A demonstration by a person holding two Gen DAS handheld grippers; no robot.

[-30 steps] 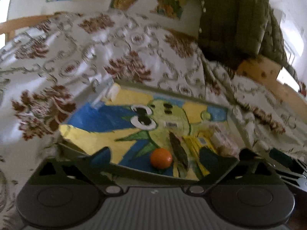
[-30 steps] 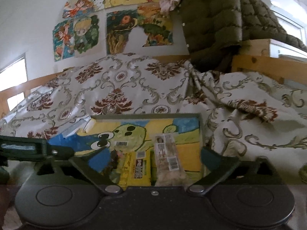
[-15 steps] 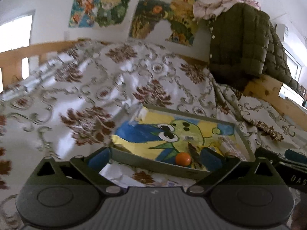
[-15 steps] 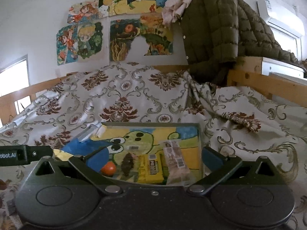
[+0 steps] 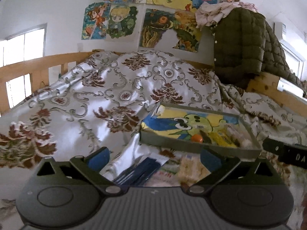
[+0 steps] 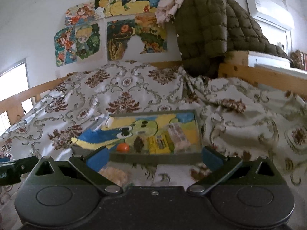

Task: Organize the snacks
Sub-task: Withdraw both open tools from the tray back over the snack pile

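Observation:
A shallow grey tray (image 5: 195,146) (image 6: 153,156) with a cartoon picture lies on the patterned bedspread. In it sit an orange ball (image 5: 197,138) (image 6: 123,147), a dark snack (image 6: 138,143), a yellow packet (image 6: 159,143) and a clear-wrapped snack bar (image 6: 177,136). My left gripper (image 5: 153,159) is open, held back from the tray's near edge, above a dark blue packet (image 5: 140,173) and a pale cracker pack (image 5: 191,168). My right gripper (image 6: 153,158) is open too, in front of the tray, with a round tan snack (image 6: 113,174) below its left finger.
The bedspread (image 5: 107,99) covers the bed, with a wooden rail (image 5: 28,67) at the left and back. A green quilted jacket (image 6: 211,34) hangs over the rail at the right. Posters (image 6: 115,25) cover the wall. The other gripper (image 5: 287,156) shows at the right edge.
Both grippers have drawn back and away from the tray, which now looks smaller and farther. Loose snacks on the bedspread in front of the tray have come into view.

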